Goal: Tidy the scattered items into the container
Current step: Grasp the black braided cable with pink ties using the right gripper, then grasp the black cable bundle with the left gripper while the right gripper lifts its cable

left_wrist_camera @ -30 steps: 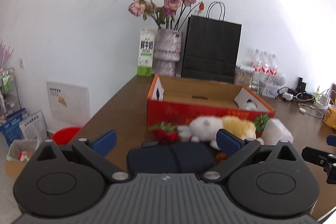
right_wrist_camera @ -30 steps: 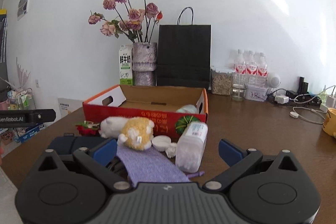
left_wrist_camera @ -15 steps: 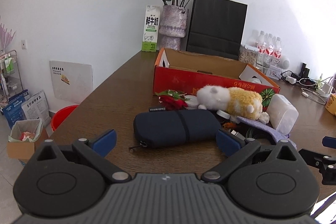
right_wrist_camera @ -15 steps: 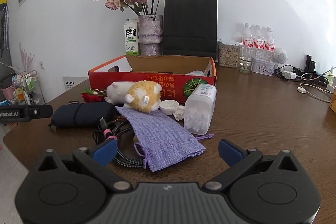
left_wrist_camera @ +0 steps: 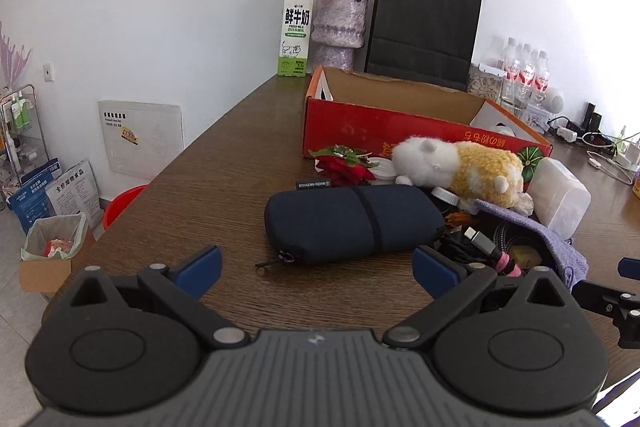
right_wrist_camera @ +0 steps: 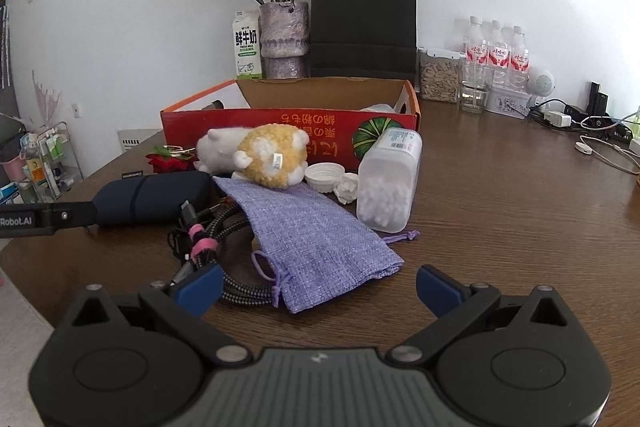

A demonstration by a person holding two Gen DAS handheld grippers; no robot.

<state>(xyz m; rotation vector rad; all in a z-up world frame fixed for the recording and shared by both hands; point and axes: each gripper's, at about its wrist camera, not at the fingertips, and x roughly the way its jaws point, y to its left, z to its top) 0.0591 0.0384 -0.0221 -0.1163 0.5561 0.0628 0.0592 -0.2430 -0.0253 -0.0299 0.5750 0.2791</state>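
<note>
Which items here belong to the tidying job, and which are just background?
Job:
red cardboard box
plush toy
purple pouch
dark zip case
cotton-swab jar
cable bundle
red rose

Background:
vase
milk carton
black bag
water bottles

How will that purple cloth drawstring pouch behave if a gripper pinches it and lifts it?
The purple pouch lies flat and creased, so it will probably droop and fold, not stay stiff. It looks nearly empty, hence likely light. It overlaps the braided cable, and its drawstring lies loose by it, so lifting may drag or snag that.
</note>
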